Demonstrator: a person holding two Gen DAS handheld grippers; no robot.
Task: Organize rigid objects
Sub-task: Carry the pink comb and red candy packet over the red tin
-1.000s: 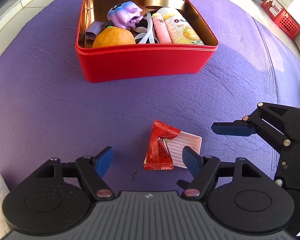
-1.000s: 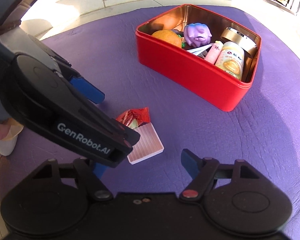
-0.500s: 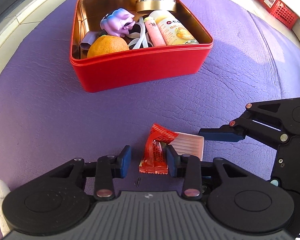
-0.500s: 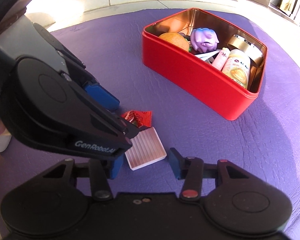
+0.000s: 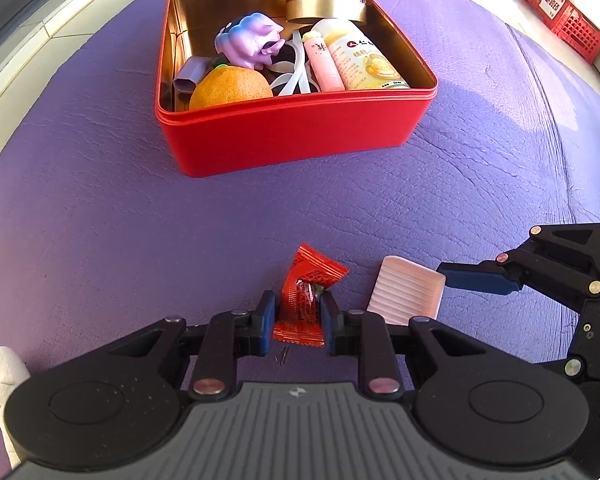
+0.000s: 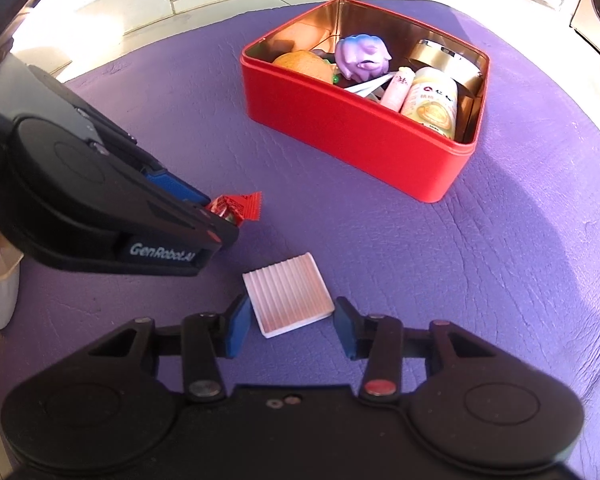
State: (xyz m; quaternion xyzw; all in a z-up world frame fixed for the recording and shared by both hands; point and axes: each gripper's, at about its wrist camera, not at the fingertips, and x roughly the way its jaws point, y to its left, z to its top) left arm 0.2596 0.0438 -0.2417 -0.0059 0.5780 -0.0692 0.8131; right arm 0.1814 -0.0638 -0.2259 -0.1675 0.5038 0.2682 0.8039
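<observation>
Gripping stage: your left claw (image 5: 297, 320) is closing on the red snack packet (image 5: 303, 300), pads pressed on both its sides, packet still resting on the purple surface (image 5: 100, 220). Your right claw (image 6: 290, 326) sits narrowed around the white ribbed tile (image 6: 288, 295); left pad looks to touch its corner, right pad just beside its edge, so contact is unsure. In the left wrist view the tile lies at 3 o'clock of the packet, slightly apart. The red tin (image 5: 292, 136) stands well apart at 12 o'clock, already holding an orange (image 5: 230, 88), a purple toy (image 5: 252, 42), a bottle (image 5: 364, 62). Next you need a straight lift, then carry over the tin's near wall. Room is open between; watch the two claws crowding each other.
</observation>
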